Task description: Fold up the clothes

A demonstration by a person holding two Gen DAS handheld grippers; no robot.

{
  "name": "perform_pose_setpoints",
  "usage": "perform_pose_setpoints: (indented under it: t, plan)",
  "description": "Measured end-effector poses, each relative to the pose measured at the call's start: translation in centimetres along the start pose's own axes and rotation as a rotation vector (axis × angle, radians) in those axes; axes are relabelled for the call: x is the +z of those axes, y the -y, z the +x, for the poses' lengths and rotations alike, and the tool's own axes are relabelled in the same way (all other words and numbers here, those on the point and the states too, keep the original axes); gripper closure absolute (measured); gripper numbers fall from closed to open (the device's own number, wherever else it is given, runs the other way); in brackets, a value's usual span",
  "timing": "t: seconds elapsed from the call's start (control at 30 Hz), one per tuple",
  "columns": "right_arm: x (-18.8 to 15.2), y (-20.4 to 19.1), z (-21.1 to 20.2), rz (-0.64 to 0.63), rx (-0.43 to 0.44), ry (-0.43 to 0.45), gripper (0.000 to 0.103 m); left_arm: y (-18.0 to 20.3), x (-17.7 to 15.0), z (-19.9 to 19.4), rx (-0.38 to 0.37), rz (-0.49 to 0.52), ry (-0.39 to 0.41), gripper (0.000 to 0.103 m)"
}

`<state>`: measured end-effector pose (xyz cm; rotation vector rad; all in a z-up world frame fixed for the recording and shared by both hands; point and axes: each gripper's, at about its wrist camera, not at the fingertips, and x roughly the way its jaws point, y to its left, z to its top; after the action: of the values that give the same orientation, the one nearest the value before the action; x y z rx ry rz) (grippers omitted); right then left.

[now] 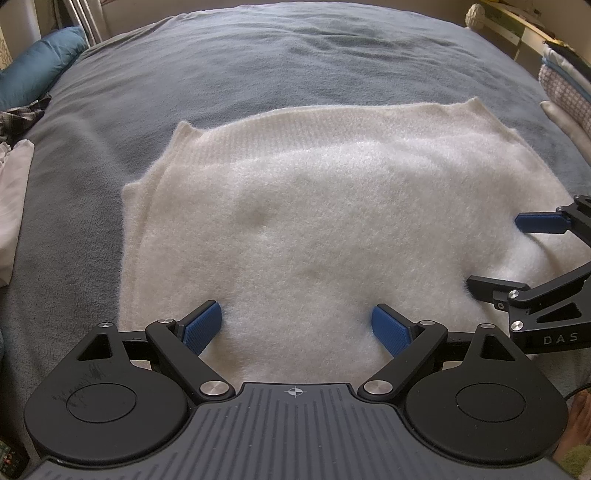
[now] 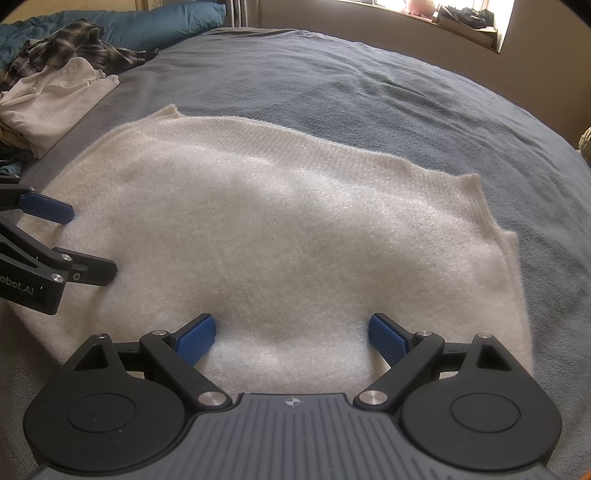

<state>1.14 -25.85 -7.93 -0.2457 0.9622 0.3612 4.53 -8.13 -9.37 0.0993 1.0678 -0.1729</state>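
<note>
Both grippers gape over crosswise-lying sweater.

Left claw, right claw: black linkages, blue ribbed pads, silver pivots.

A home bedroom: ahead of the jaws stretches a bed under a grey-blue blanket, with a teal pillow at its far left end. Beside the pillow lie a crumpled plaid shirt and folded pale clothes. Far ahead to the right, a sunlit window sill holds small household things
</note>
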Motion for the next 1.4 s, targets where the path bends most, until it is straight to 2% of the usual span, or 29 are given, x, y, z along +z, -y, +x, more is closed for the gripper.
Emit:
perform_pose_setpoints:
  t: [0.3,0.5,0.67,0.8,1.1,1.23,1.4]
  plan:
    - [0.0,0.0,0.0,0.001,0.000,0.000,0.010,0.5,0.4,-2.0,-0.003,0.018,0.095,0.013]
    - [0.1,0.0,0.0,0.001,-0.002,-0.004,0.010,1.0,1.5,-2.1,0.001,0.045,0.123,0.013]
    - [0.1,-0.1,0.0,0.003,-0.003,-0.004,0.010,1.1,2.2,-1.2,-0.003,0.047,0.092,0.013]
    - [0.0,0.0,0.0,0.002,-0.002,-0.003,0.010,0.8,1.8,1.4,0.012,0.015,0.014,0.010]
    - [0.3,0.2,-0.3,-0.001,-0.003,-0.004,0.010,0.6,1.7,1.4,0.008,-0.025,0.012,0.009]
    - [1.0,0.2,-1.4,-0.038,-0.079,0.052,0.010,0.5,1.6,1.4,0.010,-0.030,0.007,0.009]
    - [2.4,1.8,-1.6,-0.007,-0.112,0.090,0.010,0.5,1.7,1.4,0.012,-0.036,-0.001,0.008]
